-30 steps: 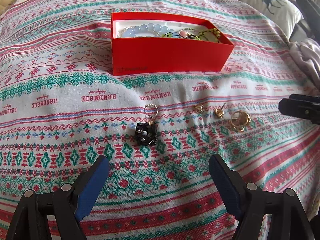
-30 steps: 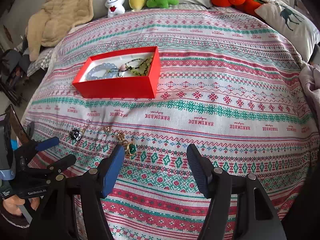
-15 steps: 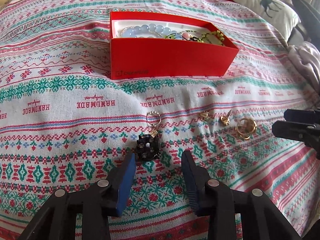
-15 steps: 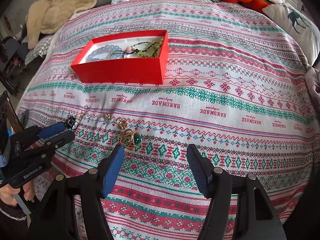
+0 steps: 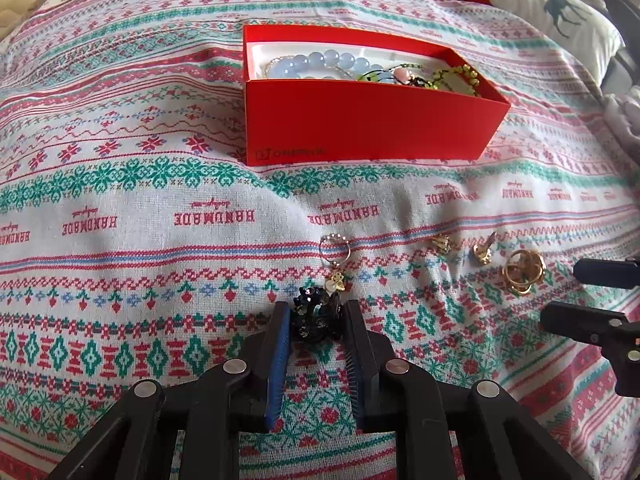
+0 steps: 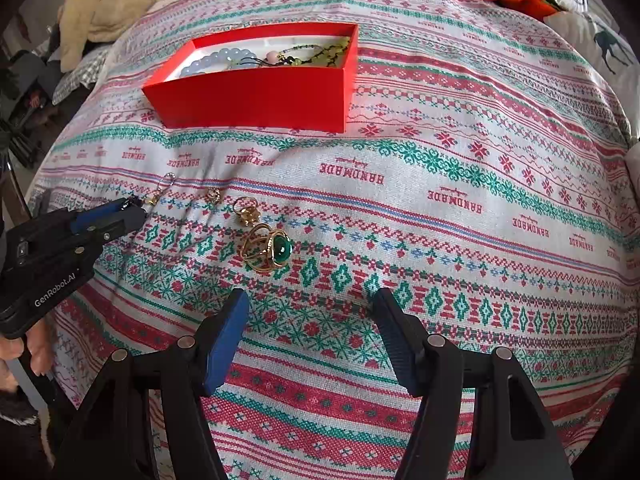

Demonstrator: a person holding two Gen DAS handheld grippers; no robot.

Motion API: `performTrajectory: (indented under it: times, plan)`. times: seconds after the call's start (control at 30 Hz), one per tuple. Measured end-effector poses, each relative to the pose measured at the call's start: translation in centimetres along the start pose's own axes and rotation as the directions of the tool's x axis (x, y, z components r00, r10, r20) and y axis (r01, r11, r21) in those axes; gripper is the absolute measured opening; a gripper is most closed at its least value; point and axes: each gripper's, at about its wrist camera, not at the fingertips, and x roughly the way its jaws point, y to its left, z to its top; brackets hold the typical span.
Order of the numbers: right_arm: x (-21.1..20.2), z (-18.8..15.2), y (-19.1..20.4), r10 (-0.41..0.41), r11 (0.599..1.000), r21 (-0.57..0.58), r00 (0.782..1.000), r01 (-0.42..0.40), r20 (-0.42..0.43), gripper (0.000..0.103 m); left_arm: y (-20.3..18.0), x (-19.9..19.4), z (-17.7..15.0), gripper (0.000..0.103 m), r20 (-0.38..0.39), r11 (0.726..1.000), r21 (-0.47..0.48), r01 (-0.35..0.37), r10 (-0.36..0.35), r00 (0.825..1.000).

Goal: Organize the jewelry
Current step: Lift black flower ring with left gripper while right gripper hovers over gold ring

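Near side of the red box (image 5: 372, 120), on the bedspread (image 5: 120, 200): my loose jewelry.
Black earring (image 5: 316, 316): nearest the box's front-left corner; I judge it light, knobbly, fragile at its gold hoop (image 5: 335, 246); take the dark cluster, not the hoop.
Left hand-held gripper (image 5: 316, 344): jaws just closing, pads flanking the cluster; firm contact I cannot confirm.
Green-stone ring (image 6: 267, 251): right of the earring; hard, slippery; grasp across the band.
Right hand-held gripper (image 6: 312, 332): released, empty, short of the ring.
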Motion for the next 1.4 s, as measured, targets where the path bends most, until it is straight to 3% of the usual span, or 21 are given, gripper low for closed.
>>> performTrajectory:
  times: [0.17,0.4,0.5,0.57,0.63,1.03,1.4]
  plan:
    - [0.5,0.7,1.1,-0.005,0.999,-0.047,1.000,0.005,0.002,0.067,-0.5,-0.6,-0.9,0.020,0.014,0.999,0.011,-0.048,0.048,0.999]
    - [1.3,1.8,2.2,-0.009,0.997,-0.083,1.000,0.010,0.012,0.064,0.3,-1.1,-1.6,0.020,0.011,0.999,-0.024,-0.024,0.024,1.000]
    - [1.6,2.4,2.7,-0.024,0.991,-0.129,0.999,0.028,0.030,0.051,0.7,-1.2,-1.6,0.020,0.005,0.999,-0.039,-0.008,0.008,1.000]
    - [1.7,2.8,2.9,-0.018,0.988,-0.154,0.999,0.023,0.036,0.036,0.8,-1.2,-1.6,0.020,0.003,0.999,-0.051,-0.001,0.001,1.000]
    - [2.0,3.1,3.2,-0.002,0.986,-0.169,1.000,0.007,0.029,0.031,1.0,-1.3,-1.6,0.020,0.001,0.998,-0.057,0.003,-0.002,1.000]
    - [0.8,3.4,2.8,-0.004,0.991,-0.137,1.000,0.006,0.015,0.031,1.3,-1.8,-0.8,0.020,-0.008,0.998,-0.067,-0.015,0.015,1.000]
    - [-2.3,5.2,0.3,0.010,0.999,-0.050,0.996,-0.006,0.088,0.031,1.1,-3.2,1.9,0.020,0.019,0.996,-0.086,-0.014,0.016,1.000]
